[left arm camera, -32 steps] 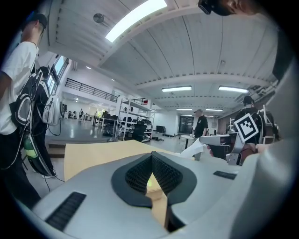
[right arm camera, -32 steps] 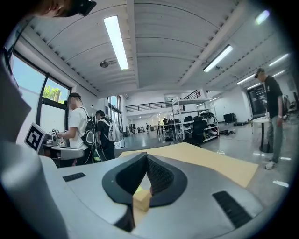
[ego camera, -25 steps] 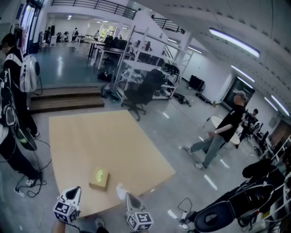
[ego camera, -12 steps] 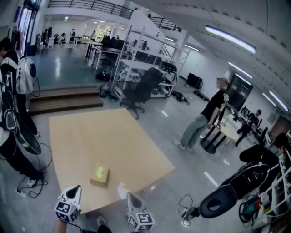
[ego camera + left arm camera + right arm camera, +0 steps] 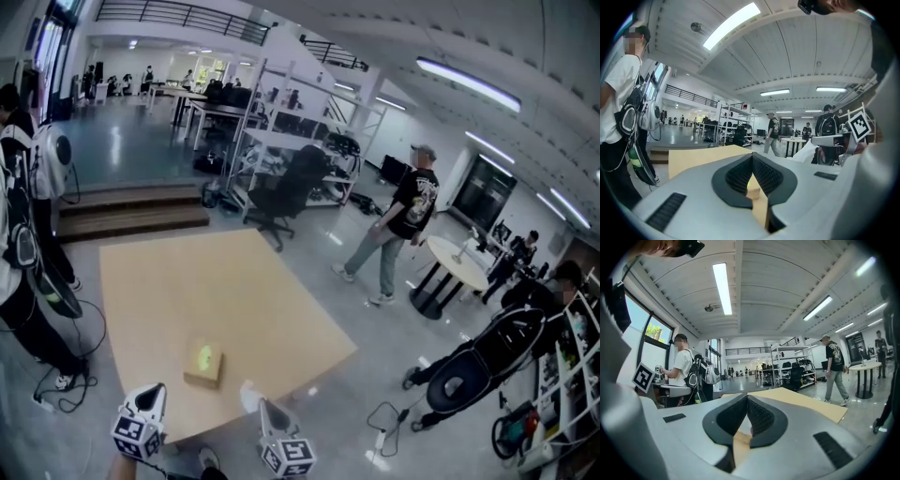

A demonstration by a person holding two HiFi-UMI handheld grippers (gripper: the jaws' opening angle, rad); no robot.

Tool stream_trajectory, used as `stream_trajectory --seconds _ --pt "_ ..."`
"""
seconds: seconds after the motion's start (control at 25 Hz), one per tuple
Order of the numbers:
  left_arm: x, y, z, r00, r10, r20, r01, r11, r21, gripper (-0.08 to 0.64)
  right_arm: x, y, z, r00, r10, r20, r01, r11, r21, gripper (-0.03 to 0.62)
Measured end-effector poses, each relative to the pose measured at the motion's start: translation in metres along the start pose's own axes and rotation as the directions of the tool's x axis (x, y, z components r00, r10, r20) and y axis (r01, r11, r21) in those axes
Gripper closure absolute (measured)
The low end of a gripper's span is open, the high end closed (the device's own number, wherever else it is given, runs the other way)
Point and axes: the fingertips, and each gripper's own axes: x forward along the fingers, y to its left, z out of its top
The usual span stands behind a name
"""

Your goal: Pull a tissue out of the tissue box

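Tissue box [image 5: 204, 366] near table [image 5: 206, 281] front edge, sides well apart.

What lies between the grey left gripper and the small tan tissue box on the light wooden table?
Nothing: the head view shows only bare light wooden table between the grey left gripper and the small tan tissue box.

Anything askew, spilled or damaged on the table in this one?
Nothing stands out. The tan cardboard tissue box lies flat on the light wooden table, and the right gripper holds a white tissue beside it.
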Motion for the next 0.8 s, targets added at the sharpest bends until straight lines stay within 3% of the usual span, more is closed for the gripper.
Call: stream_trajectory --seconds 0.8 --pt "-0.002 0.001 -0.009 1.0 0.005 -0.013 -0.005 1.0 -0.009 0.552 -0.002 -0.002 0.0 1.0 0.001 -0.007 -0.001 1.0 0.0 0.591"
